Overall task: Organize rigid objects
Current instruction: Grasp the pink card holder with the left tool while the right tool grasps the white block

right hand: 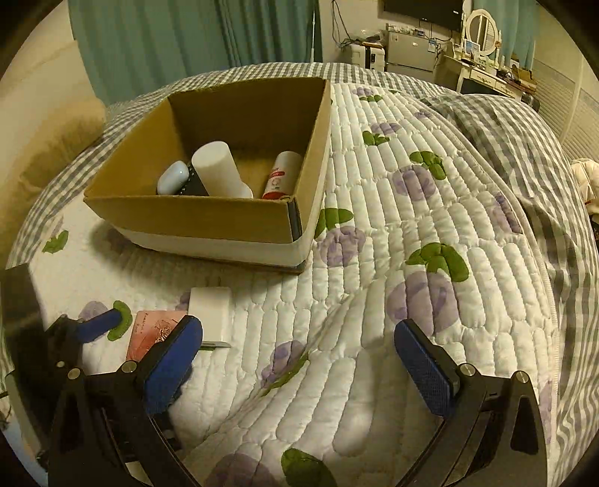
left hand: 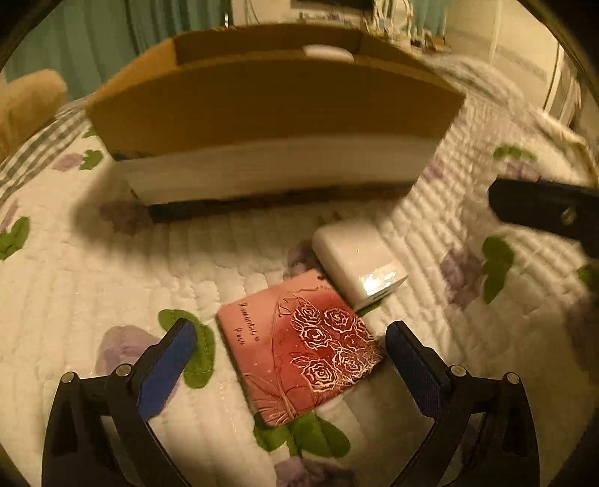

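A pink square case with white rose drawings (left hand: pixel 299 344) lies flat on the quilt, between and just ahead of my open left gripper (left hand: pixel 292 337). A white rectangular box (left hand: pixel 357 262) touches its far corner. Behind them stands an open cardboard box (left hand: pixel 269 108). In the right wrist view the cardboard box (right hand: pixel 209 217) holds a white cylinder (right hand: pixel 221 170), a white earbud case (right hand: pixel 173 182), a black item and a red-and-white bottle (right hand: pixel 282 174). My right gripper (right hand: pixel 299 348) is open over bare quilt; the white box (right hand: pixel 209 312) and pink case (right hand: pixel 151 333) lie to its left.
The floral quilt (right hand: pixel 411 262) covers a bed, with a grey checked blanket (right hand: pixel 524 150) bunched at the right. Curtains, a dresser with a mirror (right hand: pixel 483 26) and appliances stand beyond the bed. The right gripper's finger (left hand: pixel 543 209) shows at the left view's right edge.
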A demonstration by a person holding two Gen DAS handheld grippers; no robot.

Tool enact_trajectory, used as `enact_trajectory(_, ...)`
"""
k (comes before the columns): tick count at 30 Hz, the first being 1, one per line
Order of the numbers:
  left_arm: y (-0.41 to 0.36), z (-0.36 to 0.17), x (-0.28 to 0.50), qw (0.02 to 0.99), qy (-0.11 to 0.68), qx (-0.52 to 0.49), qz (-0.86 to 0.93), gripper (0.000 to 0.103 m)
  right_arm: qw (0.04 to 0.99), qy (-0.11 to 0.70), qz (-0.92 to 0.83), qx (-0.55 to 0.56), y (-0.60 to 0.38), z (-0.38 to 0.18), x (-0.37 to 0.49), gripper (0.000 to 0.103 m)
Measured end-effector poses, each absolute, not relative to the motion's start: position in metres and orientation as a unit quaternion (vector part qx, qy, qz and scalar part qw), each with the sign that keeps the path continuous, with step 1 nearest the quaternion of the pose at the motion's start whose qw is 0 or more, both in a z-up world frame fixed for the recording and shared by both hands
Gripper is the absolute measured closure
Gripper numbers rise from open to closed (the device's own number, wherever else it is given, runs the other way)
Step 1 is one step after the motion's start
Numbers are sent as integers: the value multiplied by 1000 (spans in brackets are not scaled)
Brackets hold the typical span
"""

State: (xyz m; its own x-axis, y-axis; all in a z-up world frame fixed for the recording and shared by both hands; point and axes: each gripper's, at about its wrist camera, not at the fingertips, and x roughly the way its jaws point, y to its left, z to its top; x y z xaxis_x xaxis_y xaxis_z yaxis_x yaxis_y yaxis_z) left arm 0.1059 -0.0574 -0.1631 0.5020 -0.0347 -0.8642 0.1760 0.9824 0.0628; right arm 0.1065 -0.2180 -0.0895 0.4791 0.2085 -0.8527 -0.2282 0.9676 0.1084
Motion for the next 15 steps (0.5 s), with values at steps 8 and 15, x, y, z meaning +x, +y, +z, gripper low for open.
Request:
enact_trajectory(8,-63,-161,109,861,498,59,-88,25,858,499,122,-18,-216,-92,108,0)
enact_trajectory(15,-37,-135,103,870,486,-1,-84,30,857,499,122,-26,-213,-93,109,0)
